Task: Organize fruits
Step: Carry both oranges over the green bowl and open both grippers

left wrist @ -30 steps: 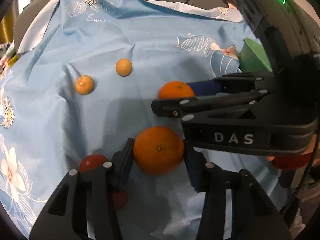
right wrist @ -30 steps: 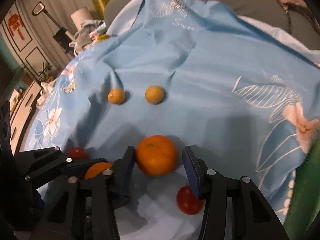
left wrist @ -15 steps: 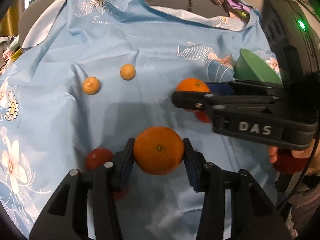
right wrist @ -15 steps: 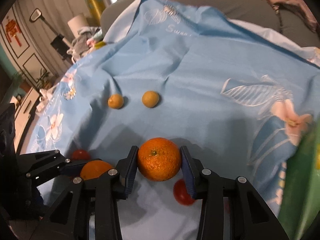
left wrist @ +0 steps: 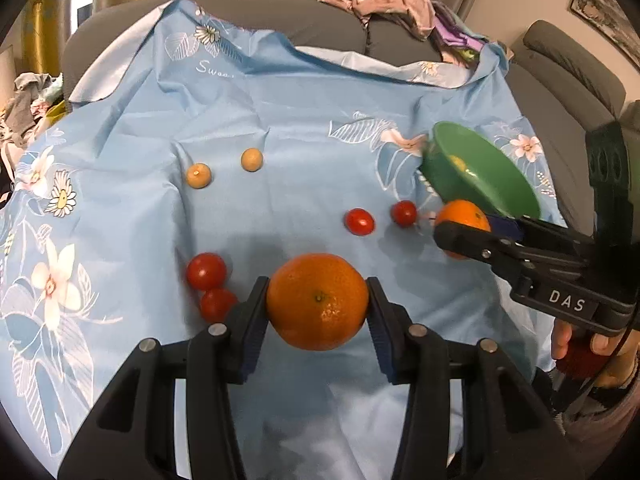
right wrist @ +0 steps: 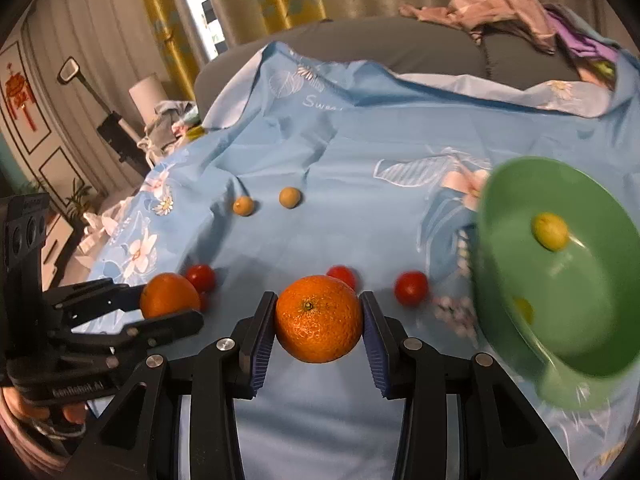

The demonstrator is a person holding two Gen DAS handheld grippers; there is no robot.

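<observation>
My left gripper [left wrist: 317,308] is shut on an orange [left wrist: 317,301] and holds it above the blue flowered cloth [left wrist: 280,120]. In the right wrist view my right gripper [right wrist: 318,322] is shut on a second orange [right wrist: 318,318], also lifted off the cloth. That right gripper [left wrist: 460,226] with its orange [left wrist: 464,216] shows at the right of the left wrist view, just in front of a green bowl [left wrist: 480,172]. The bowl [right wrist: 560,272] holds small yellow fruits [right wrist: 550,231]. Several cherry tomatoes [left wrist: 359,222] and two small tan fruits [left wrist: 251,159] lie on the cloth.
The cloth covers a grey sofa with a heap of clothes [left wrist: 392,4] on its backrest. A person's hand [left wrist: 576,344] holds the right gripper's handle. Two tomatoes [left wrist: 206,271] lie close left of my left gripper. Furniture and curtains [right wrist: 168,40] stand beyond the cloth's left edge.
Both grippers have risen and pulled back with their oranges. The right gripper's jaws closed onto its orange and it swung right toward the green bowl, which now shows fully.
</observation>
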